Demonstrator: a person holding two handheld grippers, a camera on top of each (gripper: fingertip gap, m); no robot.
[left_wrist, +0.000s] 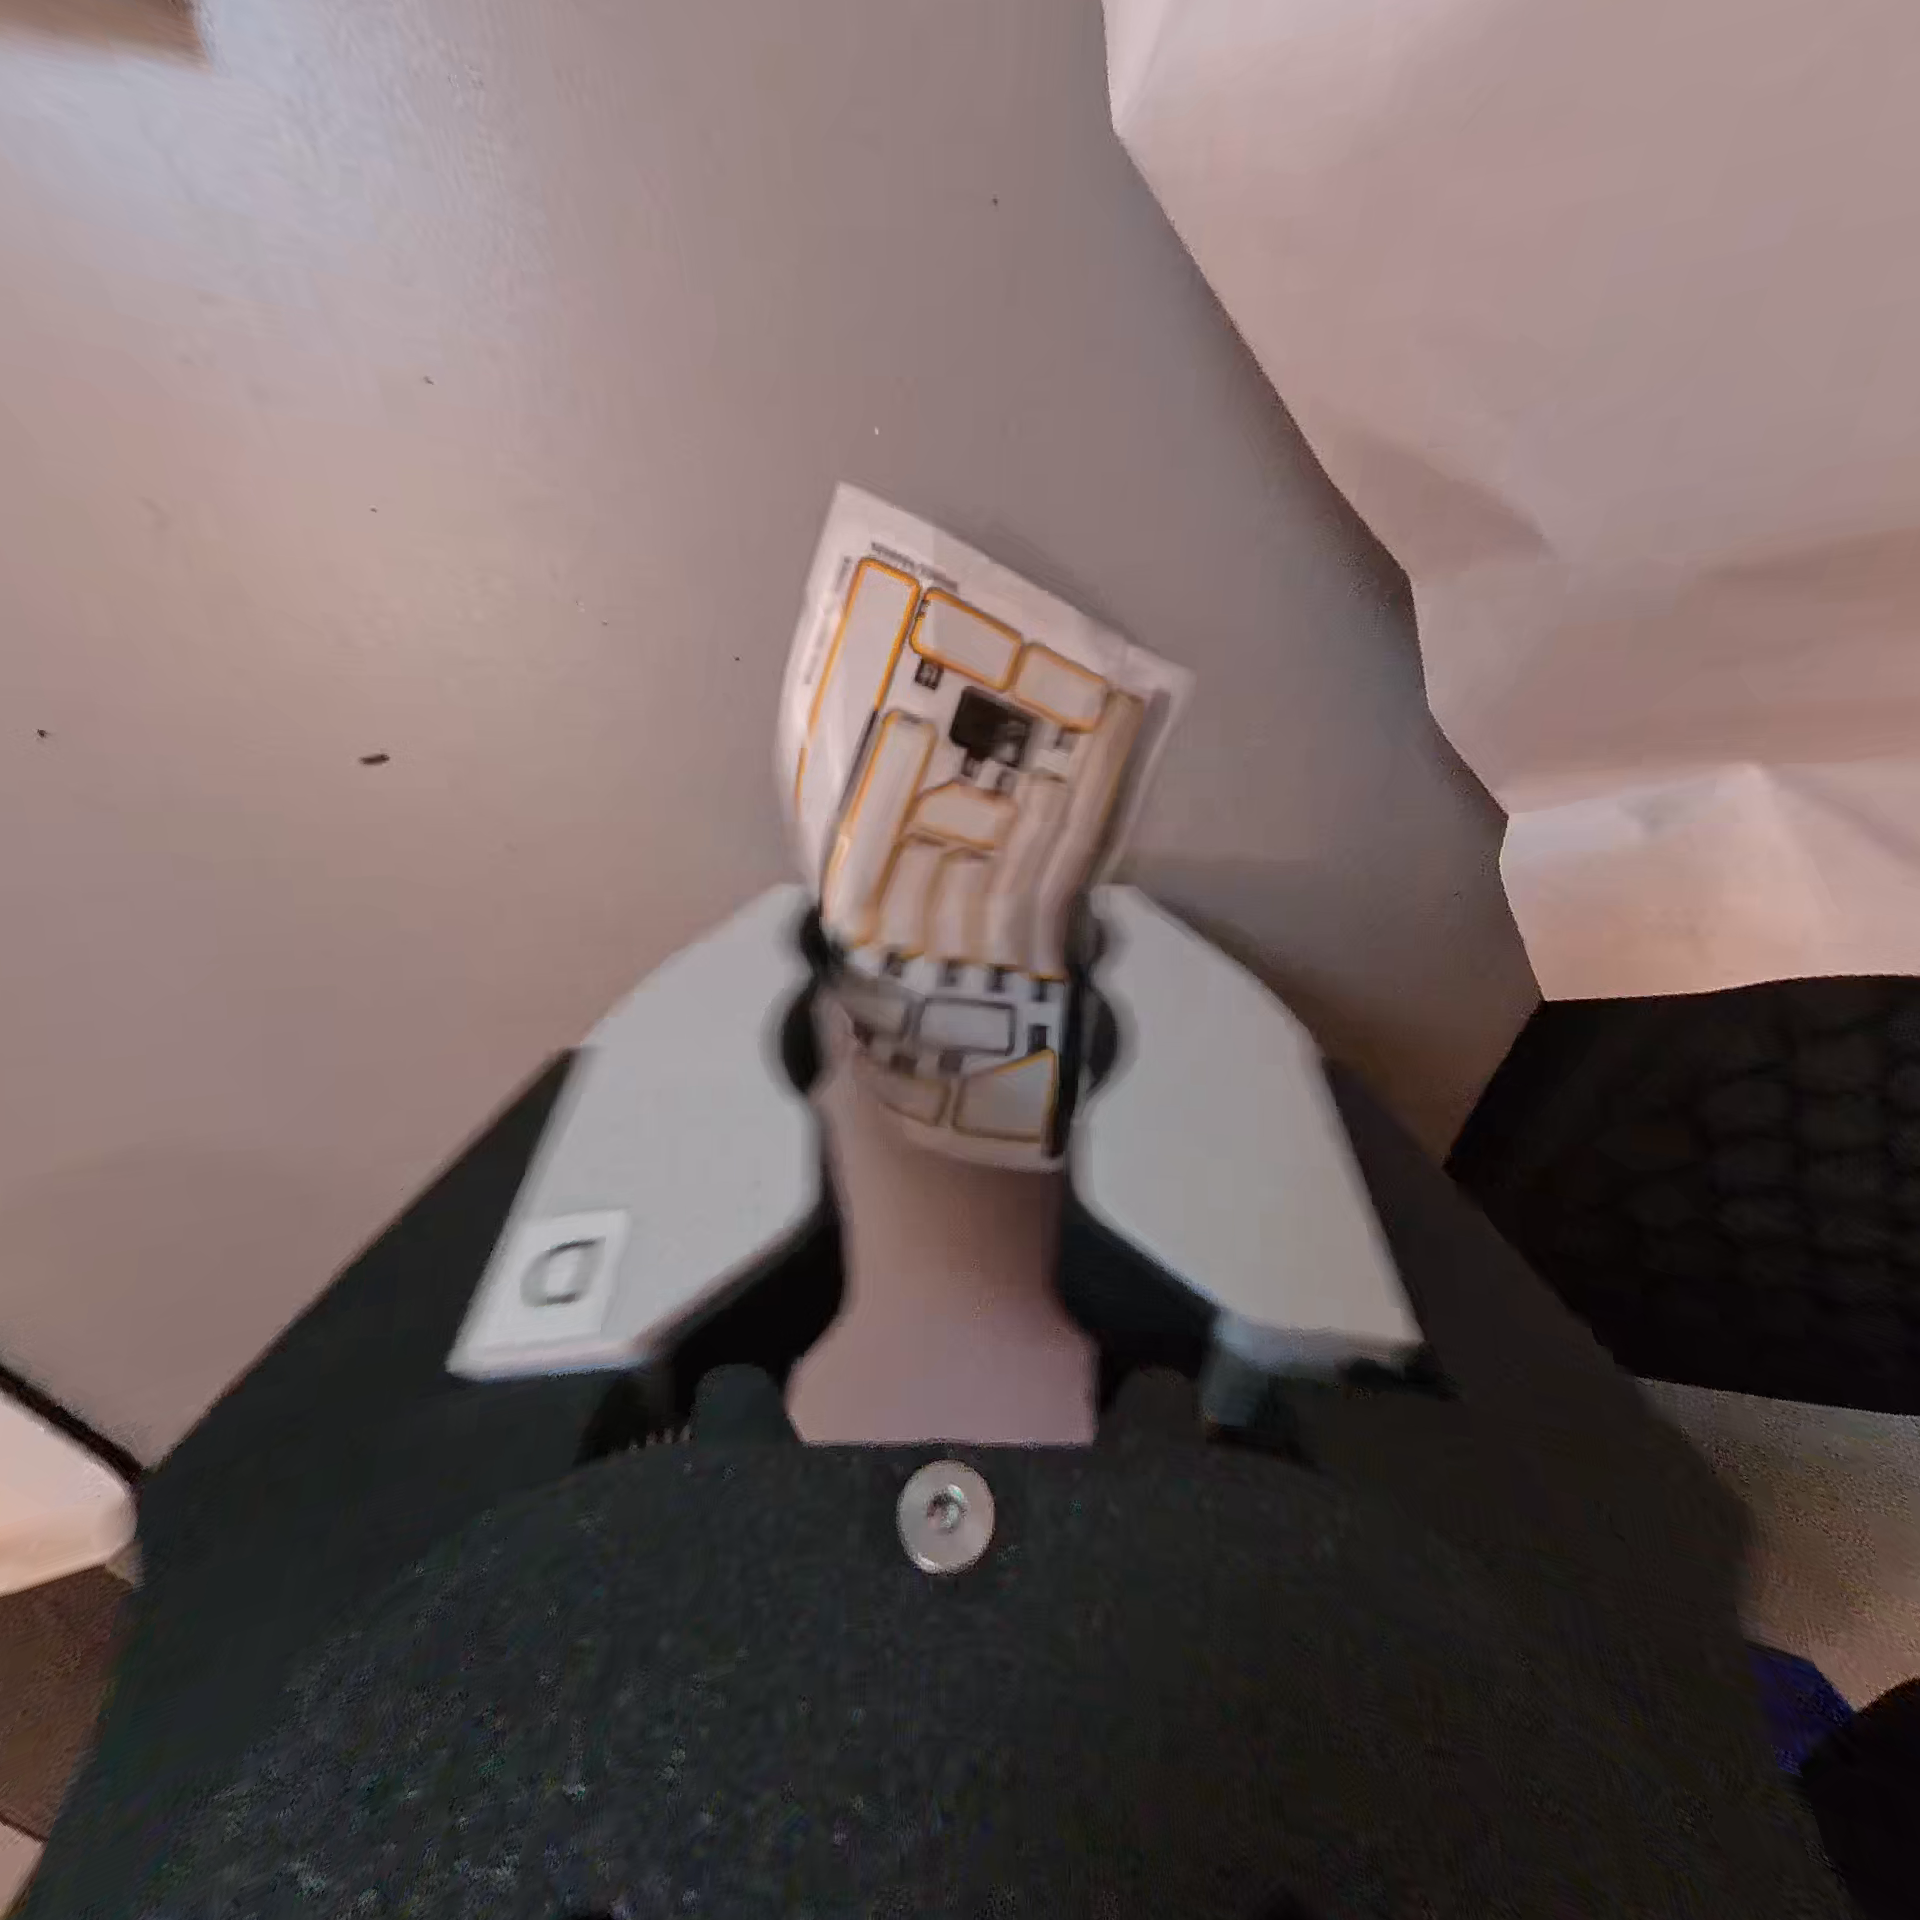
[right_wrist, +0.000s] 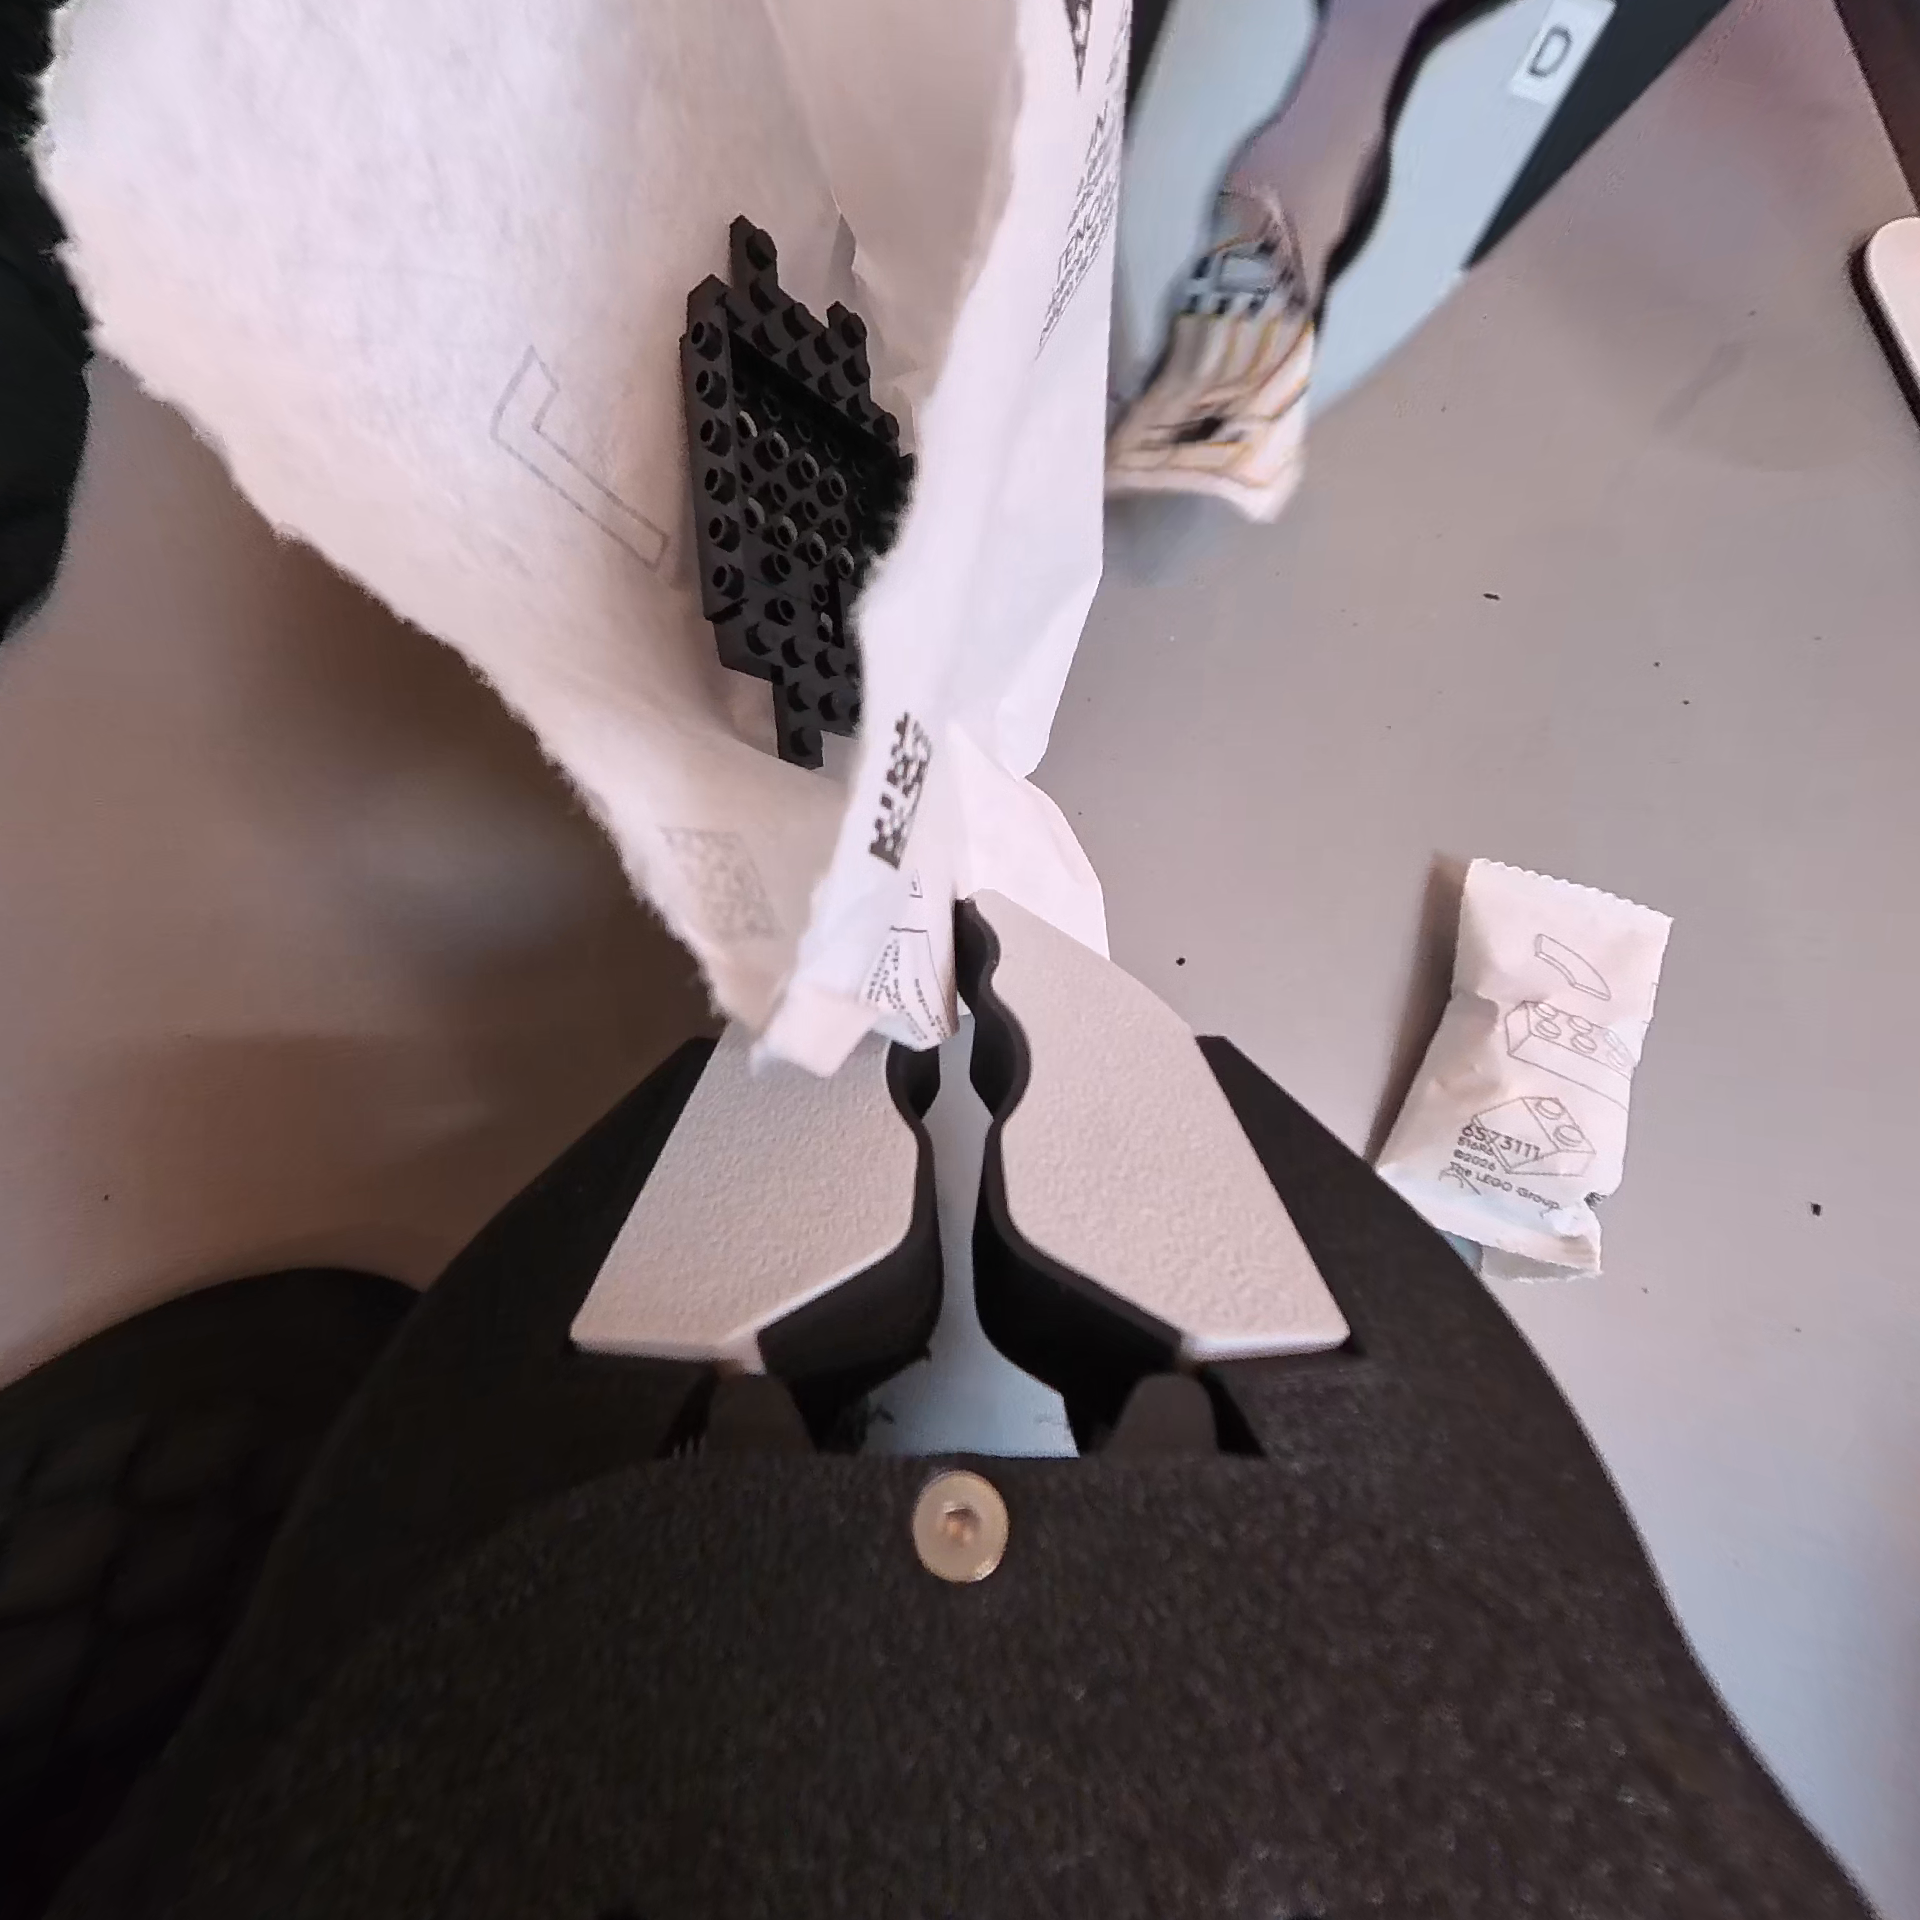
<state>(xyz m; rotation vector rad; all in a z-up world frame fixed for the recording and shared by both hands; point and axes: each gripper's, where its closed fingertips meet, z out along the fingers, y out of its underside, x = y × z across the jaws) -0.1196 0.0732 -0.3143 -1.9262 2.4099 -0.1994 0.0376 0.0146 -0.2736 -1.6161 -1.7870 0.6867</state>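
Pinching a small printed sheet (left_wrist: 961, 831) by its lower part, the left gripper (left_wrist: 951, 977) holds it upright, long axis running away from the fingers above the grey surface (left_wrist: 416, 520). The right gripper (right_wrist: 961, 997), fingers nearly closed, clamps the corner of a torn white paper bag (right_wrist: 416, 312); a black studded plate (right_wrist: 790, 488) shows in its opening. A small sealed packet (right_wrist: 1527, 1060) lies to the right.

black textured gripper (right_wrist: 951, 940) bodies, pale grey finger plates with wavy black pads, silver centre screw (right_wrist: 959, 1529), small square sticker (left_wrist: 561, 1270)
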